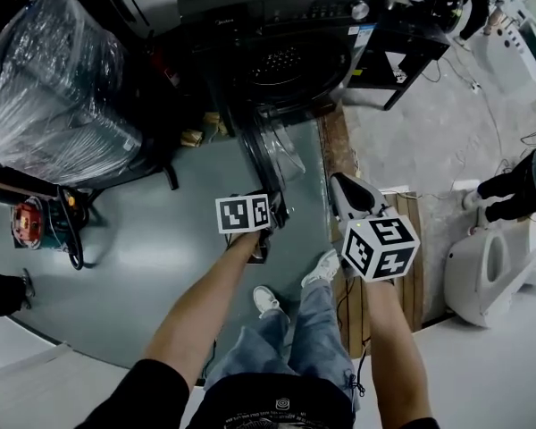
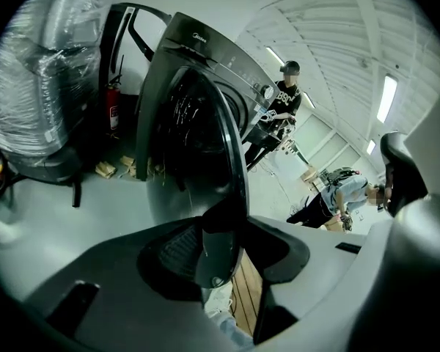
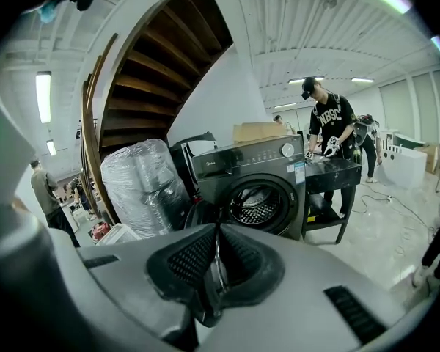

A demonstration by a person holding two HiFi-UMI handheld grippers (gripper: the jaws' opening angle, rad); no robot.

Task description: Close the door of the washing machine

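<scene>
The left gripper [image 2: 221, 259] has its jaws partly apart with the free edge of the washing machine's door [image 2: 198, 145] standing upright between them; a gap shows beside the edge, so the pads are not clamped on it. The right gripper [image 3: 214, 270] is closed, pad against pad, with nothing in it, and hangs in the air just right of the door.

The door swings wide out from the washing machine [image 1: 286, 25] toward the person, and its glass bowl catches the light. Behind it the drum opening [image 3: 258, 204] is uncovered. The machine is dark grey, with a dial at the right of its panel.

The person's feet are on a smooth grey-green floor [image 1: 143, 257]. Wooden planks [image 1: 409, 257] lie beside the right foot, and paler concrete [image 1: 429, 141] spreads beyond them. Left of the machine is a bulky load wrapped in clear plastic [image 1: 54, 79] (a red fire extinguisher [image 2: 114, 108] stands in the corner behind it). A black table [image 3: 337, 174] touches the machine's right side, and a person [image 3: 326, 123] stands working at it. A wooden staircase [image 3: 169, 50] climbs overhead under a white ribbed ceiling with strip lights.
</scene>
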